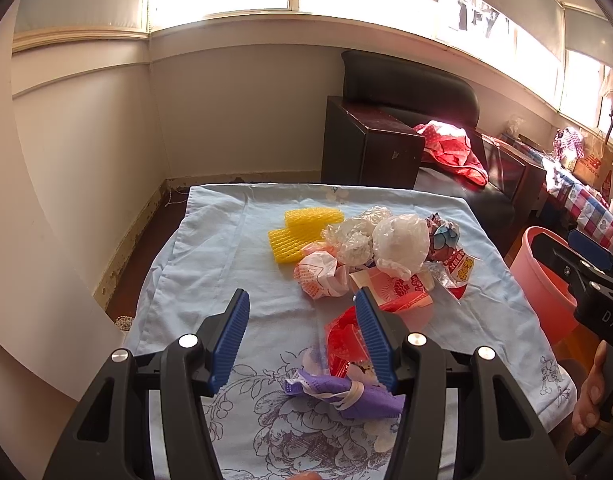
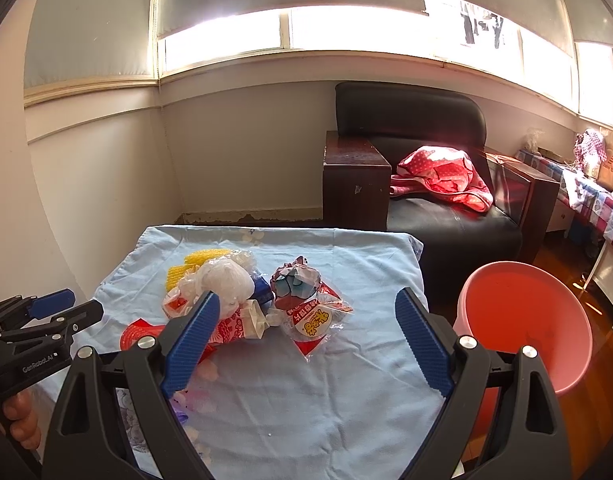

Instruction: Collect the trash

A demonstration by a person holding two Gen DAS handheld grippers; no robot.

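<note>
A pile of trash lies on the light blue cloth (image 1: pixel 210 248) of the table: yellow foam netting (image 1: pixel 302 228), clear crumpled plastic bags (image 1: pixel 394 240), a white and orange wrapper (image 1: pixel 318 272), a red wrapper (image 1: pixel 342 336), a snack packet (image 2: pixel 312 320) and a purple wrapper (image 1: pixel 346 392). My left gripper (image 1: pixel 302 340) is open above the near part of the cloth, with the red and purple wrappers by its right finger. My right gripper (image 2: pixel 306 336) is open and empty, hovering over the cloth in front of the snack packet.
A pink plastic bin (image 2: pixel 526 320) stands on the floor just right of the table. A black armchair (image 2: pixel 426 152) with a red cloth (image 2: pixel 442 176) stands behind. A wall runs along the left. A cluttered checked table (image 2: pixel 598 200) is at the far right.
</note>
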